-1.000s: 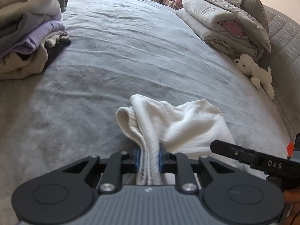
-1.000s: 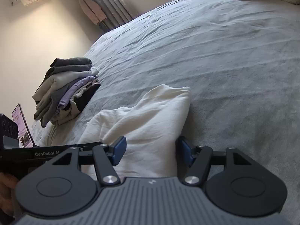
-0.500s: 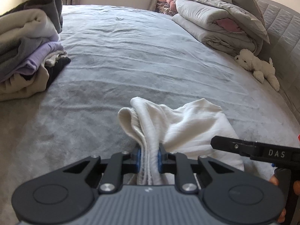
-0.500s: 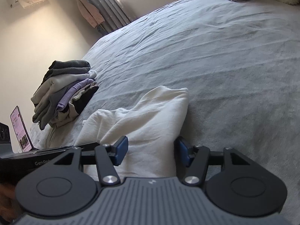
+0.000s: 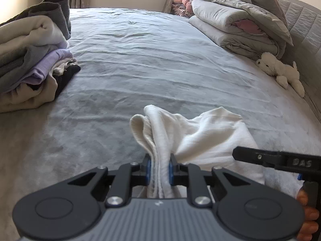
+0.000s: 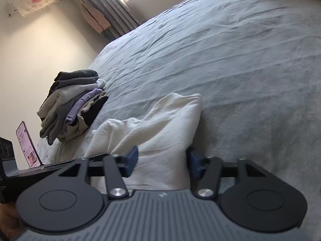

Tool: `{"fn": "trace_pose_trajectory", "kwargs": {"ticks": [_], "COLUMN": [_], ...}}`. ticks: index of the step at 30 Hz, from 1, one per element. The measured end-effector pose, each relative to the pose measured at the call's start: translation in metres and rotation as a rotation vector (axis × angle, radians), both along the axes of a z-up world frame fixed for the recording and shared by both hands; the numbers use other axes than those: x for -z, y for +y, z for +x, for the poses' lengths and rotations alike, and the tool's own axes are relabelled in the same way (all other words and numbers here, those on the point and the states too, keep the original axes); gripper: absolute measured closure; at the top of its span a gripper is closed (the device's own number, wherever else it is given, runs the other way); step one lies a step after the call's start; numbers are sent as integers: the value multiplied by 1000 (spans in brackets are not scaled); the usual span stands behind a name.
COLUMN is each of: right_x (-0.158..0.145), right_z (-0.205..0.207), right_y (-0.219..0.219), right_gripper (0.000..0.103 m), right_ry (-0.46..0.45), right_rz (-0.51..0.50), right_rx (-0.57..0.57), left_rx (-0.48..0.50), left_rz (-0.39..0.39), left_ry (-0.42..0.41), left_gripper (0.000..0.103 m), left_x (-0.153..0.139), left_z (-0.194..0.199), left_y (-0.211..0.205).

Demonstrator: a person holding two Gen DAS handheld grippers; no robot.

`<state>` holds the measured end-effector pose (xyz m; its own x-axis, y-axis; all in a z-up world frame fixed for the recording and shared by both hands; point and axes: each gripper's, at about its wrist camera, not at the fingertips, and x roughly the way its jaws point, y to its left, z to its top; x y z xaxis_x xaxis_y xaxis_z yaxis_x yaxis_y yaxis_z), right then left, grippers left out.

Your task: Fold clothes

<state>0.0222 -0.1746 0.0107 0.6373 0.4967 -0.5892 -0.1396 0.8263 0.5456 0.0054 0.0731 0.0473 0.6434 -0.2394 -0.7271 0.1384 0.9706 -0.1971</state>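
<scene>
left gripper clenched on a bunched edge of the white garment; blue pads press the cloth from both sides. right gripper jaws closing, garment between them, pads not yet pressing on it as far as the right view shows. garment lies crumpled on the grey bed, near its front edge, well apart from the stack of folded clothes at the left.

step in hand, my reading: getting a second hold so the piece can be lifted and spread.
- right jaws should take an edge or corner, not a thick wad from the middle; a wad would leave the cloth twisted.
- left grip looks firm; keep it fixed while the right closes.
- once both hold, pull apart gently to find the shape before any fold.

hard to make out:
- kind of garment unclear; no sleeve, collar or hem readable.
- near part of the cloth hidden under both gripper bodies.
- what exactly lies between the right pads, edge or bulk, cannot tell.
- person shows only as fingertips at the frame edge.
</scene>
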Motion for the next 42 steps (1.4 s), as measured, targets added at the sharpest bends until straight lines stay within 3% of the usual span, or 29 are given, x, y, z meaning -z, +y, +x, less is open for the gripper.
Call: {"fn": "trace_pose_trajectory", "kwargs": {"ticks": [1, 4, 8, 14, 22, 29, 34, 42], "right_x": [0, 0, -10, -23, -51, -53, -57, -74], "right_z": [0, 1, -4, -9, -18, -21, -23, -18], "right_y": [1, 2, 13, 15, 3, -27, -60, -138], "right_gripper": [78, 87, 88, 88, 88, 89, 89, 90], "right_ry": [-2, -7, -66, -140, -268, -236, -208, -246], "right_rz": [-16, -68, -166, -264, -416, -424, -401, -587], "right_rx": [3, 17, -1, 0, 33, 35, 72, 79], "left_rx": [-3, -5, -10, -12, 11, 9, 36, 97], "left_rz": [-2, 3, 1, -79, -86, -120, -121, -247], "left_ry": [2, -11, -30, -51, -107, -109, -100, -64], "left_gripper": [86, 87, 87, 87, 87, 87, 87, 87], "left_x": [0, -5, -14, -33, -43, -44, -44, -52], "left_z": [0, -1, -4, -2, -8, -6, -5, 17], "left_y": [0, -3, -7, -12, -45, -72, -112, -213]}}
